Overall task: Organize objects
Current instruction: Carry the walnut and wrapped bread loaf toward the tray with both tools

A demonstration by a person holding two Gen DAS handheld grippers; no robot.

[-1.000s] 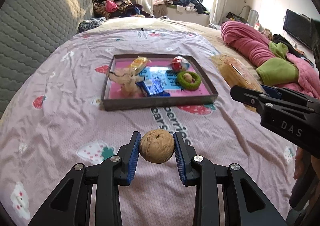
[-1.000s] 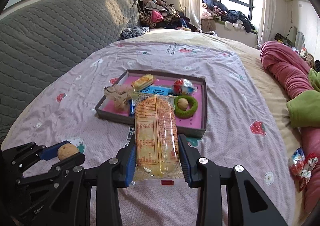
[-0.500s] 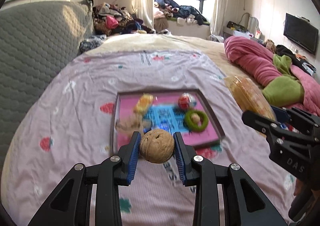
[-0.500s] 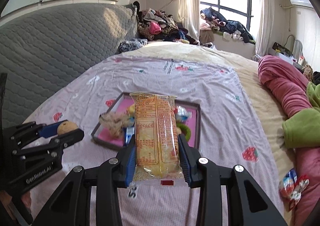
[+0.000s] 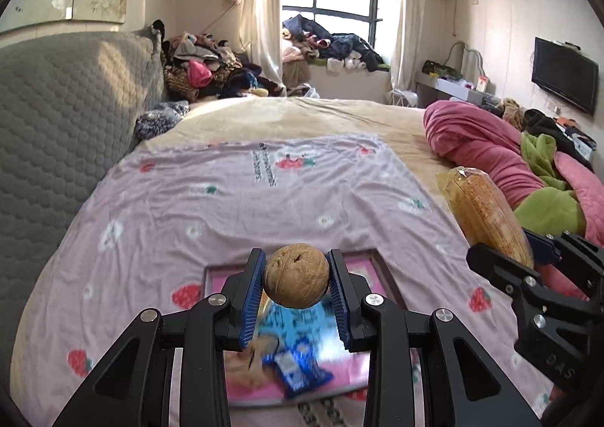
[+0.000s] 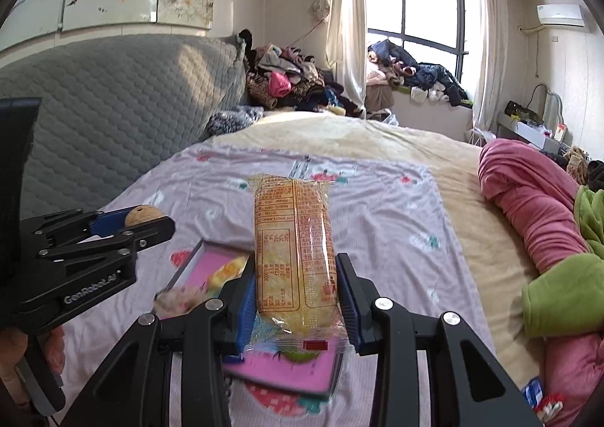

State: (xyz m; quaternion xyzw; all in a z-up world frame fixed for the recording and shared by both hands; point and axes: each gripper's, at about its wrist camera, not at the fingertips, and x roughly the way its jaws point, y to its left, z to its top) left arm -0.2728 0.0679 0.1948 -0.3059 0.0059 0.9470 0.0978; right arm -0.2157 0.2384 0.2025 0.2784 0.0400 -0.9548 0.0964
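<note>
My left gripper is shut on a brown walnut and holds it above the far part of a dark tray with a pink floor. My right gripper is shut on a long clear packet of yellow biscuits, also above the tray. The tray holds a blue wrapper and other snacks, blurred and partly hidden by the fingers. Each gripper shows in the other's view: the left with the walnut, the right with the packet.
The tray lies on a lilac strawberry-print sheet over a bed. A grey quilted headboard is at left. Pink and green blankets lie at right. Small wrapped snacks lie by the blankets. Clothes are piled near the window.
Both grippers have moved forward and risen with their loads. The tray has slid from the middle of each view down under the fingers.
</note>
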